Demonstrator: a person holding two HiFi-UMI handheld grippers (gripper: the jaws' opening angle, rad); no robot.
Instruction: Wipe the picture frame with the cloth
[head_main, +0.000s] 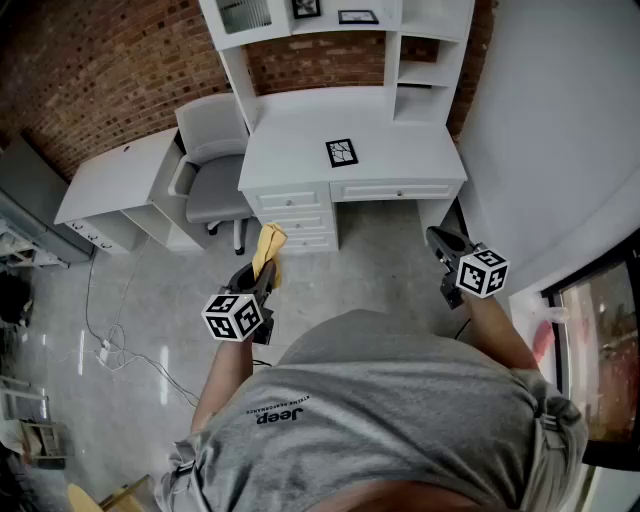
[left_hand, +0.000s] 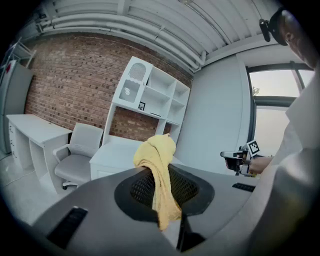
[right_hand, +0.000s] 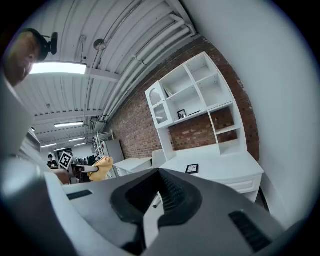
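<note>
A small black picture frame (head_main: 341, 153) lies flat on the white desk (head_main: 290, 150); it also shows in the right gripper view as the frame (right_hand: 192, 168) ahead. I stand on the floor a step back from the desk. My left gripper (head_main: 262, 272) is shut on a yellow cloth (head_main: 268, 248), which bunches above the jaws and hangs down between them as the cloth (left_hand: 157, 172). My right gripper (head_main: 443, 243) is shut with nothing in it, held out at the right, short of the desk's right corner. Each gripper shows in the other's view: right gripper (left_hand: 232, 156), left gripper (right_hand: 85, 169).
A grey office chair (head_main: 212, 175) stands left of the desk, with a second white desk (head_main: 115, 185) beyond it. A white hutch (head_main: 420, 40) with shelves and two small frames tops the desk against a brick wall. A cable (head_main: 110, 345) lies on the floor at left.
</note>
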